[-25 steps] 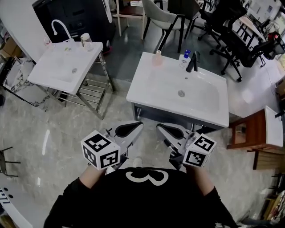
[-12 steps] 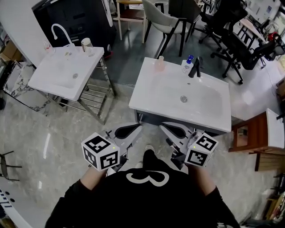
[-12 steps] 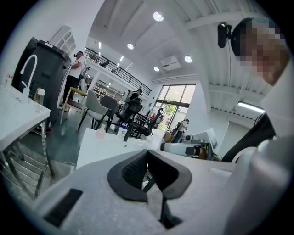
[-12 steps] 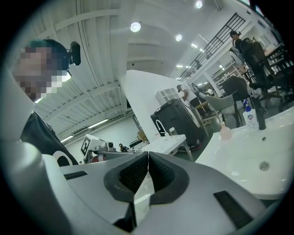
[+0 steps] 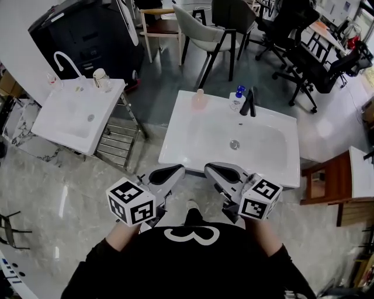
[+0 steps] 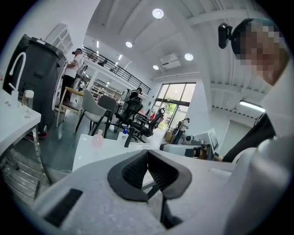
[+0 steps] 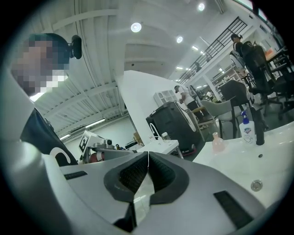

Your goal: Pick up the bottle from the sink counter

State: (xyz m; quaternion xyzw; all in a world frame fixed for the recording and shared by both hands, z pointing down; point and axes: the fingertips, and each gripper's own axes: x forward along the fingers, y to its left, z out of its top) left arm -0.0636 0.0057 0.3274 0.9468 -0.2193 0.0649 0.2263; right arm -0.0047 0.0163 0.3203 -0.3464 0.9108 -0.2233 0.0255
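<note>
Two hand-held grippers, the left gripper (image 5: 173, 170) and the right gripper (image 5: 214, 170), hover side by side at the near edge of a white sink counter (image 5: 182, 137). Each carries a cube of black-and-white square markers. A white figure resembling a "3" (image 5: 190, 234) marks the person's black shirt, the only legible sign in the head view.

Across the basin, at the counter's back edge, stand a pink bottle (image 5: 199, 100) and a pump bottle (image 5: 236, 100) with a blue top. The pump bottle is just beside the black faucet (image 5: 251, 101), and the pink one is to its left. Both are well apart from the grippers. The right gripper view catches the pump bottle (image 7: 246, 130) closest, with a blue-printed label too small to read. It also shows the pink bottle (image 7: 218, 142) and the basin's drain (image 7: 256, 185).

Only the head view takes in the whole floor: a second sink (image 5: 69, 115) on a metal stand to the left, with a white curved tap (image 5: 62, 61), and a wooden side table (image 5: 328, 175) to the right. The left gripper view alone shows round ceiling lights (image 6: 157, 13), a wall air-conditioning unit (image 6: 169, 60) and bright windows (image 6: 174, 102) beyond the office chairs, with both bottles small in the middle distance.

Seen from its own camera, the left gripper (image 6: 147, 152) has its ribbed black pads pressed together with nothing between them. The right gripper (image 7: 148, 154) is likewise closed tight and empty.
</note>
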